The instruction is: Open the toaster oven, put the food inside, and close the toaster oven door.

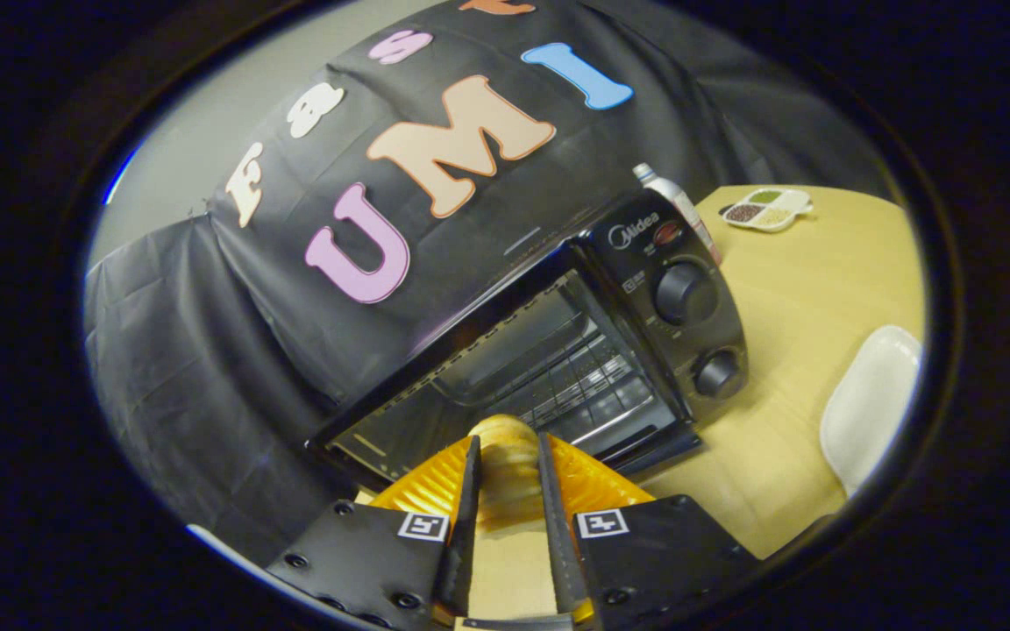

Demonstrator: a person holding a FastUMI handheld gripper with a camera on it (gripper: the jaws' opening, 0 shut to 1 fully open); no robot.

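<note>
My gripper (pixel 506 464) is shut on a pale golden bread roll (pixel 505 464), pinched between both black finger pads (pixel 470 491) with orange ribbed backs. Just ahead of the fingers stands the black toaster oven (pixel 558 350), tilted in this view. Its cavity is open, showing the wire rack (pixel 575 377) inside. The control panel with two round knobs (pixel 685 294) sits to the right of the cavity. The roll's front end is level with the oven's open front edge. The lowered door lies hidden behind the fingers.
The oven stands on a tan table (pixel 803 298). An empty white plate (pixel 869 403) lies right of the oven. Behind the oven stands a silver bottle (pixel 676 202), and farther back sits a small white divided dish (pixel 768 209) with grains. Black cloth walls surround the left side.
</note>
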